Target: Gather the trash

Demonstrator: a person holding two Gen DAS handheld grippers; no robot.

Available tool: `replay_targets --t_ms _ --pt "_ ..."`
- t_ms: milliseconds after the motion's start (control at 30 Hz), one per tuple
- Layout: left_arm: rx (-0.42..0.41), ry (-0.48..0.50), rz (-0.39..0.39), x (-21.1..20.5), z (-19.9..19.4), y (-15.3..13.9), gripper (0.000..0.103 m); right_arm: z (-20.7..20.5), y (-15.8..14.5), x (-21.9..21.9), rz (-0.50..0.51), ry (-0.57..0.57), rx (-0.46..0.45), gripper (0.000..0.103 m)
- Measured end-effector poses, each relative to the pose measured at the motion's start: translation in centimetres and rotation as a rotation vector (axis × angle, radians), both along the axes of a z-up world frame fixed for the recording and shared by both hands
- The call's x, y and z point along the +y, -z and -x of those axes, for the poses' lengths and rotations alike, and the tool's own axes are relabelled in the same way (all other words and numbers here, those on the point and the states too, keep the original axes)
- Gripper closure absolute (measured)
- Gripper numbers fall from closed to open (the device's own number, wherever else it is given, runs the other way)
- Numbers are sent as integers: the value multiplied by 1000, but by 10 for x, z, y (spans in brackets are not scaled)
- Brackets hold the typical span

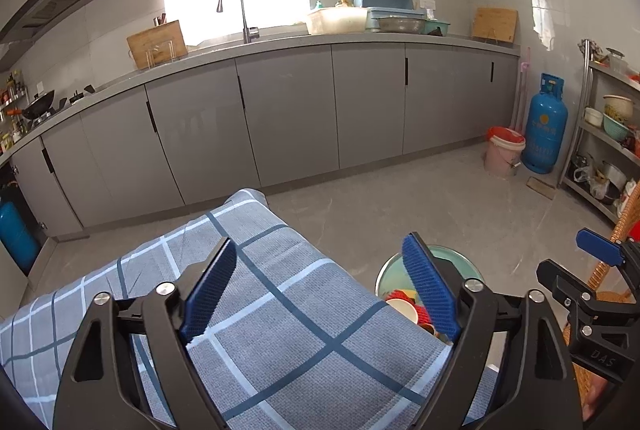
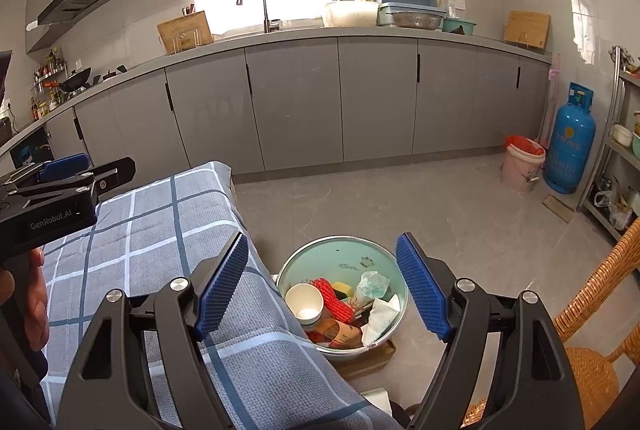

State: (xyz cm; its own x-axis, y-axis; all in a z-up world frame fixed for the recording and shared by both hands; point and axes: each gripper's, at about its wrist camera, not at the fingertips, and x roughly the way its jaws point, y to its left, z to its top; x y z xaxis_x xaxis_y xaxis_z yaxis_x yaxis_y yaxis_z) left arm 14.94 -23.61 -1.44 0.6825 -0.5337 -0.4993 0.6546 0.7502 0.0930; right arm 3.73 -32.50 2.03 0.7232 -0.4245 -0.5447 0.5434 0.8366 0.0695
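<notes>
A mint-green basin [image 2: 344,250] stands on the floor beside the table and holds trash: a white paper cup [image 2: 305,304], a red foam net [image 2: 332,298], a crumpled white tissue [image 2: 382,314] and brown packaging [image 2: 340,334]. My right gripper [image 2: 322,290] hangs above it, open, with nothing between its blue pads. My left gripper [image 1: 320,290] is open over the blue checked tablecloth [image 1: 260,310] and also holds nothing. In the left wrist view the basin [image 1: 452,258] is half hidden behind a finger. Each gripper shows in the other's view: right gripper [image 1: 572,260], left gripper [image 2: 96,165], held by a hand [image 2: 24,294].
Grey cabinets [image 1: 288,109] under a counter with a sink tap [image 1: 240,13] run along the far wall. A pink bucket with a red liner [image 1: 504,149] and a blue gas cylinder [image 1: 546,125] stand in the right corner beside a metal shelf [image 1: 608,133]. A wicker chair [image 2: 592,310] is close on the right.
</notes>
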Motion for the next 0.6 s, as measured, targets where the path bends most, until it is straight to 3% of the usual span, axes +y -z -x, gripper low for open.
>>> replay_targets --t_ms 300,367,600 --pt "8 -4 -4 3 -3 2 18 2 -1 -1 2 3 -4 26" --pt "1 -16 -7 3 -3 2 6 3 -2 -1 3 5 -7 26" --pt "-1 -30 -5 4 -4 0 4 8 -7 0 10 9 -21 26"
